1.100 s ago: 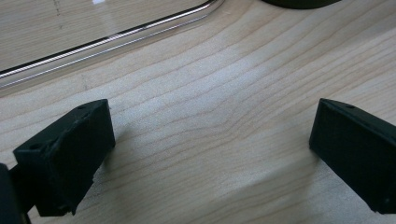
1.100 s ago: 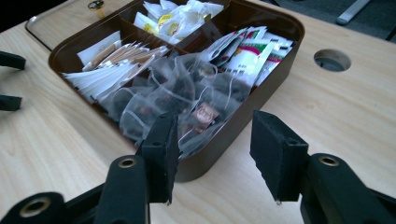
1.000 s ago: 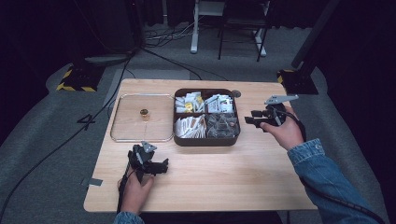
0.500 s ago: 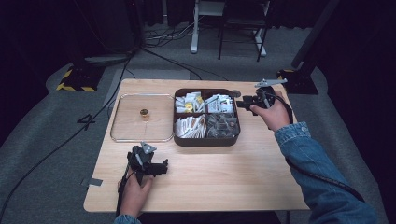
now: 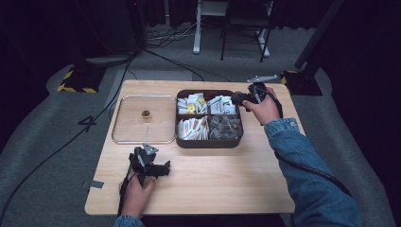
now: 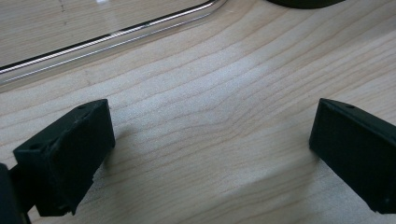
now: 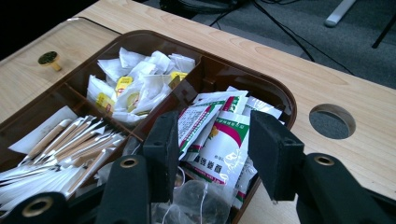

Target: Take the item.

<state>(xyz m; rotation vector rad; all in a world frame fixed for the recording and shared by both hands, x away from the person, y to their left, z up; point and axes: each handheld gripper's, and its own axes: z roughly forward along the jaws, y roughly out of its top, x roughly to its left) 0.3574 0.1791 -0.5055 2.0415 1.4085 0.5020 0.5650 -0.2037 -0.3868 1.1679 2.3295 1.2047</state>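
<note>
right tongs [image 7: 212, 154]: released, over green-and-white sachets [image 7: 223, 142] in divided tray [image 7: 275, 95] | left tongs [image 6: 210, 154]: released, on bench [image 6: 224, 93]

Pale wood table [image 5: 213, 189] w/ a round cable hole [image 7: 332, 121] near 1 edge, sitting on grey carpet [image 5: 52, 156]. Room's really dark behind. White desk legs [image 5: 196, 28] + chair legs at the back, black cables on the floor, yellow/black hazard-striped base [image 5: 75, 82] far left.
</note>
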